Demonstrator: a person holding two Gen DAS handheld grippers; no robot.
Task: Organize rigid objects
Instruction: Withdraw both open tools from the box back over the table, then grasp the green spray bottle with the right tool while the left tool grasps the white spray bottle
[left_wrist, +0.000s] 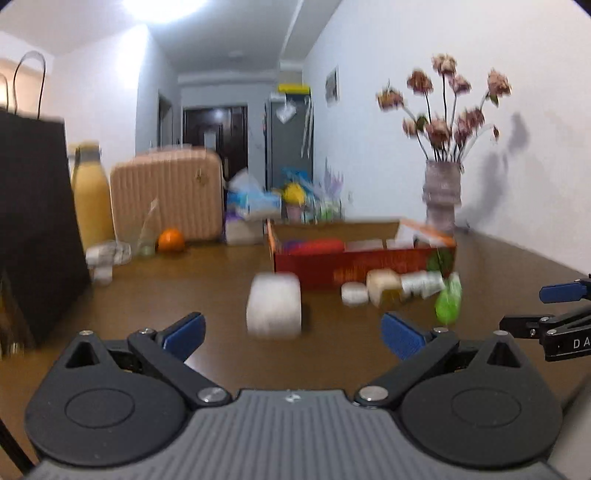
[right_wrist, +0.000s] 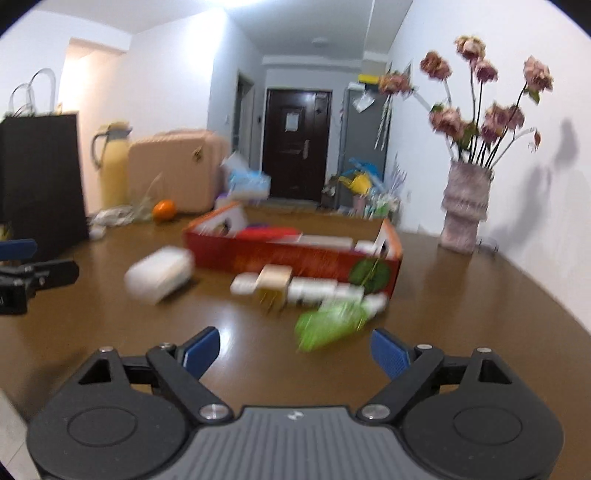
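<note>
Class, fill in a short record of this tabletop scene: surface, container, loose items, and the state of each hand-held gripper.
surface: brown wooden table
container: open red cardboard box, items inside
loose items: white rounded plastic case; green plastic bottle lying down; small white jars by the box
left hand-held gripper: open, empty
right hand-held gripper: open, empty

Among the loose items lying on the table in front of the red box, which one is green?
The green bottle, lying on its side closest to the right claw. The other loose items, such as the white block and small round jar, are white or beige.
</note>
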